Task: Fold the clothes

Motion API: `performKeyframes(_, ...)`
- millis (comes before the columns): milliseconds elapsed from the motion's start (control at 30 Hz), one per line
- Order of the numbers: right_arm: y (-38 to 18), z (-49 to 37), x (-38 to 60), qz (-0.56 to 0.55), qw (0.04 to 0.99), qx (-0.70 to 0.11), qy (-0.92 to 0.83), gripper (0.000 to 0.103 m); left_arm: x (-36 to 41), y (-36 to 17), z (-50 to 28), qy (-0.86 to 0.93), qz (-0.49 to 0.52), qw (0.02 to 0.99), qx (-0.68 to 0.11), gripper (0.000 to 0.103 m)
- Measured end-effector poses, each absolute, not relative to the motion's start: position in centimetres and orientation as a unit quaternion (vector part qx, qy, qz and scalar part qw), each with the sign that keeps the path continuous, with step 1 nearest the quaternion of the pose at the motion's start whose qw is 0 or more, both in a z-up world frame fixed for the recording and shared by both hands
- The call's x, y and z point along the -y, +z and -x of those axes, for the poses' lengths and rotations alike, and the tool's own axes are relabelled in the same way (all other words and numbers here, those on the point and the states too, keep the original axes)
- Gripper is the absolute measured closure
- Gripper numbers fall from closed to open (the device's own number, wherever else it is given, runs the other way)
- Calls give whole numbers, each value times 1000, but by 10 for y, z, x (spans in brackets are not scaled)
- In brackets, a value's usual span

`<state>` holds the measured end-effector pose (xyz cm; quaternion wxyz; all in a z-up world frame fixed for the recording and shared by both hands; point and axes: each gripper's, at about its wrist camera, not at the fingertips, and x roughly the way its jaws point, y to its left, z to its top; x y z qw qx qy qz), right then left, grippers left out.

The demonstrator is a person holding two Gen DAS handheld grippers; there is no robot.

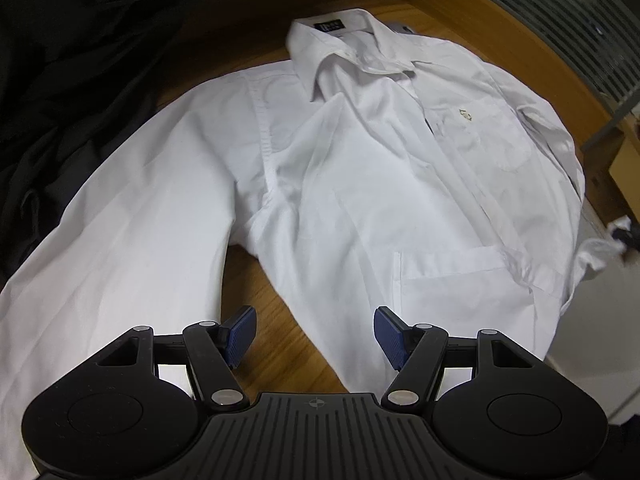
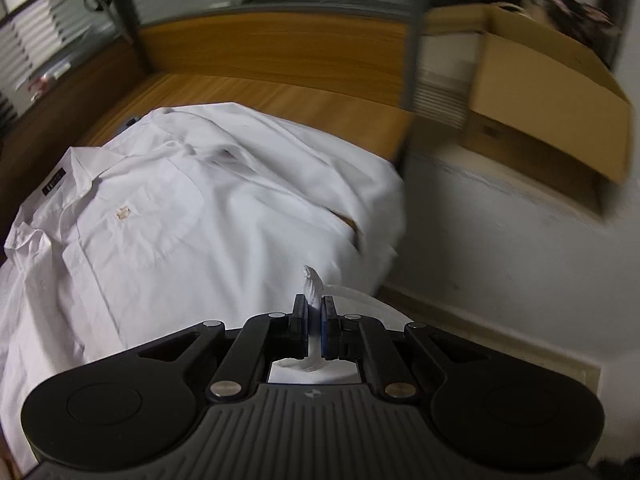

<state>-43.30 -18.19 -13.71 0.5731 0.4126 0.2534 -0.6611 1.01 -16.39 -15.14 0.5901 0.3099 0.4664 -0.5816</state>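
White cotton shirt [image 1: 360,168] lies face-up on wood desk [image 1: 276,344], collar [image 1: 340,48] at far end, hem near; long axis runs away from cam. L sleeve stretches back beside left gripper [image 1: 315,334], blue ribbed pads spread, empty. R wrist view: right gripper [image 2: 315,312] pinches a thin fold of shirt fabric; cardboard box [image 2: 552,92] beyond desk edge.
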Motion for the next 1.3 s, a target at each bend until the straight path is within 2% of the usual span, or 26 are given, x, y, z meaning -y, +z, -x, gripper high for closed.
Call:
performKeyframes(300, -146, 452, 71, -458, 526, -277, -661, 95, 177, -163, -22, -589, -322, 580, -462, 35)
performKeyframes(433, -159, 448, 51, -473, 512, -297, -652, 85, 179, -168, -28, -588, -324, 580, -462, 35)
performKeyframes(567, -159, 435, 47, -470, 525, -297, -645, 61, 182, -173, -34, -587, -326, 579, -463, 35)
performKeyframes(733, -156, 405, 70, -467, 575, -289, -607, 53, 183, -176, -41, -584, -325, 581, -464, 35)
performKeyframes(900, -165, 369, 105, -481, 619, -270, -558, 49, 184, -178, -50, -581, -321, 585, -466, 35)
performKeyframes(1200, -190, 324, 156, -509, 647, -266, -501, 49, 187, -196, -79, -569, -293, 592, -489, 35)
performKeyframes(1233, -192, 322, 159, -510, 647, -269, -499, 51, 187, -198, -82, -567, -291, 594, -491, 35)
performKeyframes(1300, -197, 320, 163, -511, 646, -274, -496, 63, 186, -199, -85, -569, -284, 597, -489, 34)
